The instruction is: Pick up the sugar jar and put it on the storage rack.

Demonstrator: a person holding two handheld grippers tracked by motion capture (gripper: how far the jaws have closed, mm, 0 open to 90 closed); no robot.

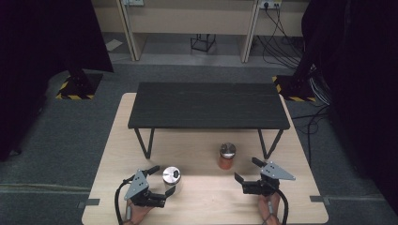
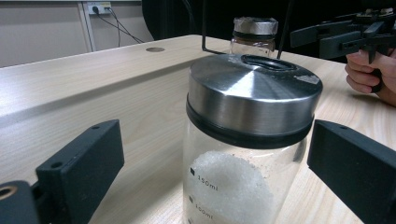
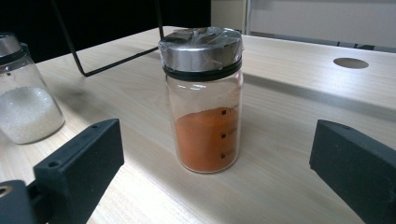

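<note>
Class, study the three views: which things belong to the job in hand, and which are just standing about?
In the job:
- jar of white grains, between the open left claw
- jar of orange powder, ahead of the open right claw

Standing about:
- black raised shelf on the wooden table
- cables on the floor

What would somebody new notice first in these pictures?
Two glass jars with steel lids stand out on the pale wooden table. The jar of white grains stands between the open jaws of the left gripper, while the jar of orange powder stands just beyond the open right gripper. Behind them, a low black bench stands across the tabletop.
</note>
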